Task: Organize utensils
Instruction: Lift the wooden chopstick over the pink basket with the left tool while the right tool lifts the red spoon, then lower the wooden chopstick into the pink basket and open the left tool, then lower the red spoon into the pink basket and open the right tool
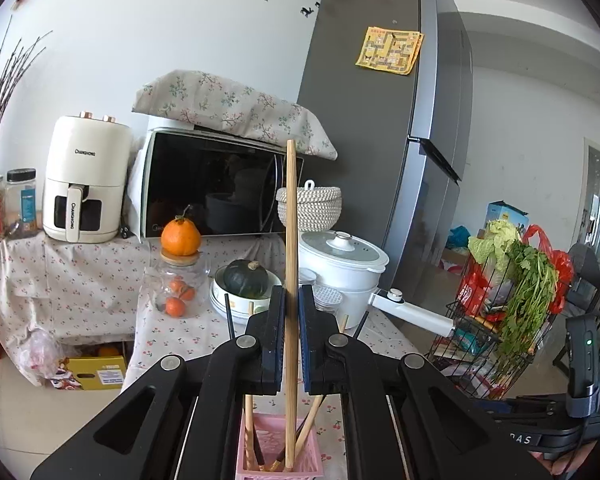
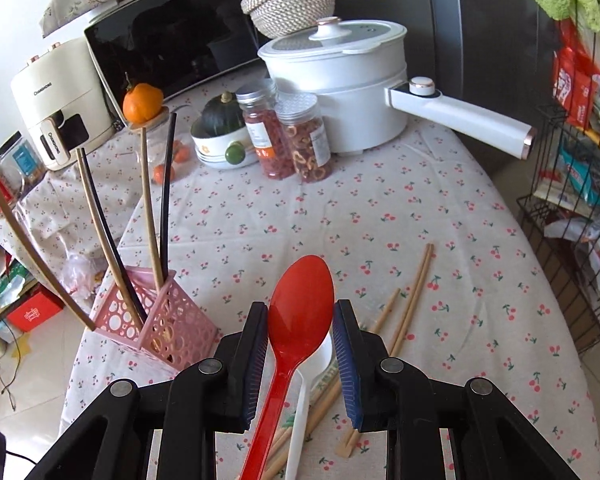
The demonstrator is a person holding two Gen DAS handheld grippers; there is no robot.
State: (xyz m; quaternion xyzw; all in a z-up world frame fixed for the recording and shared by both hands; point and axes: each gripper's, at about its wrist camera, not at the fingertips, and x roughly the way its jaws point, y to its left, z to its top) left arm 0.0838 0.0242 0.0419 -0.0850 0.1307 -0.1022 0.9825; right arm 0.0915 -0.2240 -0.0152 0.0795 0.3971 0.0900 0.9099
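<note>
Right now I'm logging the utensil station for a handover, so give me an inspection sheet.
Surface: cherry-print tablecloth.
Job's things: pink holder with several chopsticks upright; loose chopsticks, white spoon on cloth.
Clutter: white pot, two jars, squash bowl.
Grippers: left gripper around a wooden chopstick; right gripper around red spoon.
Cables: one on floor.
Surroundings: microwave, fridge.

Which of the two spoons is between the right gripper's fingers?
The red spoon: its bowl sits between the right gripper fingers. The white spoon lies under it.
</note>
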